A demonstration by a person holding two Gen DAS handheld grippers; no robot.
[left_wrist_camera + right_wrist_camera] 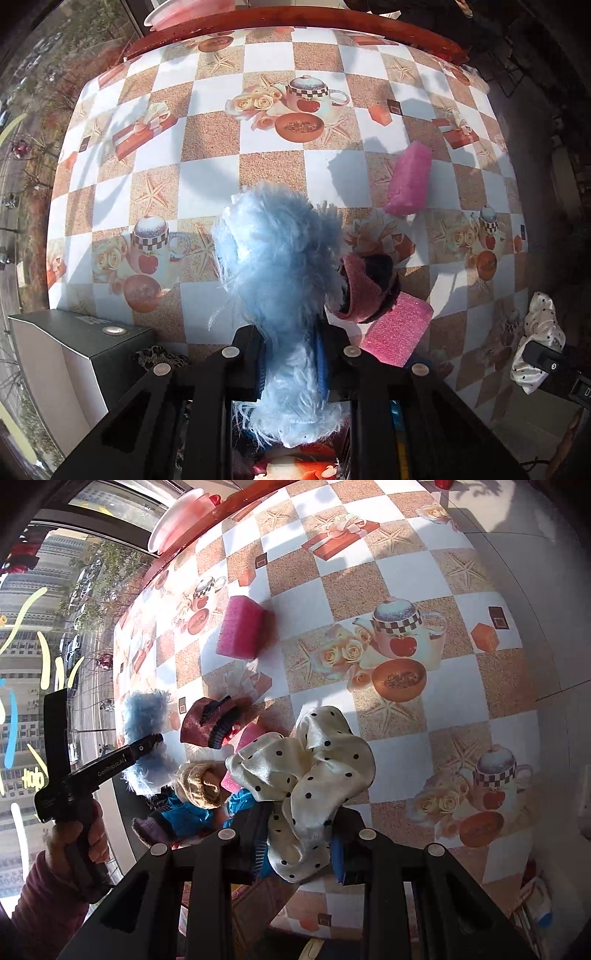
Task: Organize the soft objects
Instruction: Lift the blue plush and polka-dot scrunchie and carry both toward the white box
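My left gripper (291, 363) is shut on a fluffy light-blue scrunchie (277, 251) and holds it above the checkered tablecloth (214, 147); it also shows in the right wrist view (147, 716). My right gripper (299, 853) is shut on a cream polka-dot satin scrunchie (310, 771), which shows at the right edge of the left wrist view (539, 339). On the table lie two pink sponges (410, 181) (397, 332) and a maroon cloth item with a dark clip (365, 288).
A dark open box (74, 354) stands at the table's near left corner. In the right wrist view, a beige knit item (199, 782), blue fabric (192, 816) and a purple piece (147, 830) lie bunched near the table edge. A red-white plate (184, 513) sits beyond the far edge.
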